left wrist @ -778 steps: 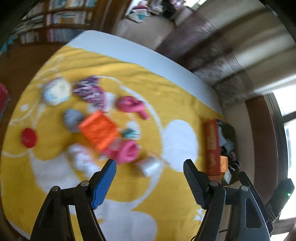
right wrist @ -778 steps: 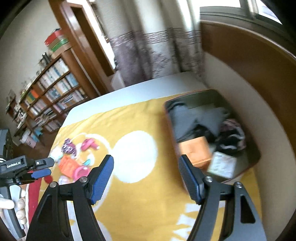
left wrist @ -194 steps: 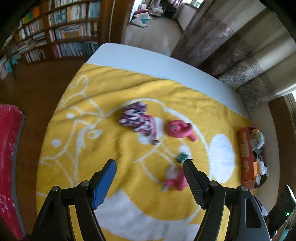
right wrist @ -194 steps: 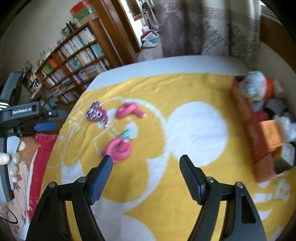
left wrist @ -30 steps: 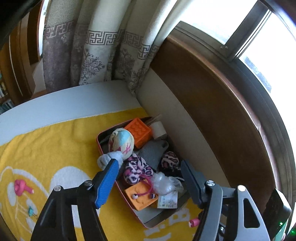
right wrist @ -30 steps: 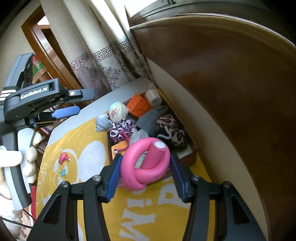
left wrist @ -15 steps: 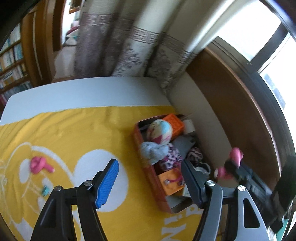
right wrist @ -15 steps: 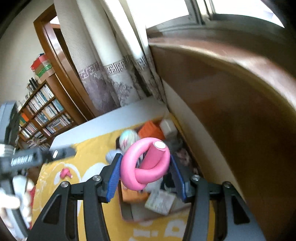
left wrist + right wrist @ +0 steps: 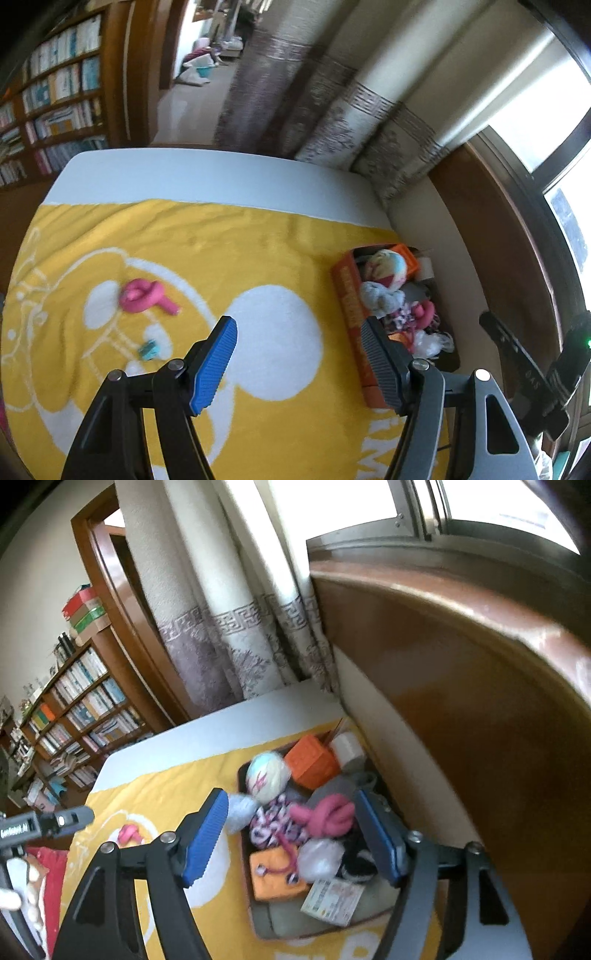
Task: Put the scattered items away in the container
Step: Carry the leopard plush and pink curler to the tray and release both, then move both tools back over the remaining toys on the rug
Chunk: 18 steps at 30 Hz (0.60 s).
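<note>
Two pink loops: one on blanket (image 9: 142,293), one in container (image 9: 327,818); right fingers (image 9: 376,836) opening, left fingers (image 9: 216,360) apart, empty

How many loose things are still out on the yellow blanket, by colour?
Pink: 1, the twisted foam curler
Teal: 1, a small clip-like piece, too small to identify
Total: 2 still out on the blanket; everything else visible sits in the box.
</note>
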Motion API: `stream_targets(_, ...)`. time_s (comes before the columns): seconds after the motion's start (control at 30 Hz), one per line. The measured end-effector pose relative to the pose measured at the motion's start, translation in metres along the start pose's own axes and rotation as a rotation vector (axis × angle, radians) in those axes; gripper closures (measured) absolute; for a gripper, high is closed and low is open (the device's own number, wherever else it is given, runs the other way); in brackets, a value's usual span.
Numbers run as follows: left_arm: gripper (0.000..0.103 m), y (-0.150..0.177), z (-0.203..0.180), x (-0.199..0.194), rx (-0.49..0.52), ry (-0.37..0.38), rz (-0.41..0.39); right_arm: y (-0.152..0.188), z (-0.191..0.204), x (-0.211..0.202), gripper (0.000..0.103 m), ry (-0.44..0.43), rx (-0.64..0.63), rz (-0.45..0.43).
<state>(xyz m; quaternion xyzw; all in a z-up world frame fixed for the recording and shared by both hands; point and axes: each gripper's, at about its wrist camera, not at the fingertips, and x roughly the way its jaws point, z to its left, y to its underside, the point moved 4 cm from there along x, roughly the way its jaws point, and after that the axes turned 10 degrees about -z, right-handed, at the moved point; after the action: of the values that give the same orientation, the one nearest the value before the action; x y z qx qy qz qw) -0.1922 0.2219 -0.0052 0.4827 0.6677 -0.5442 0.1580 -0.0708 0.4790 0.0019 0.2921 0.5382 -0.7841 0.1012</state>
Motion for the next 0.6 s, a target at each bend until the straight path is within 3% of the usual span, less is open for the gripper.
stream_targets(0.33, 0.032, 0.023, 0.111, -0.041, -0.157, -0.135, -0.016, 0.063, 0.061, -0.009, 0.028, -0.116, -0.084, 0.141)
stream_targets(0.6, 0.032, 0.038, 0.166, -0.071, -0.209, -0.17, -0.017, 0.101, 0.132, -0.003, 0.035, -0.22, -0.149, 0.223)
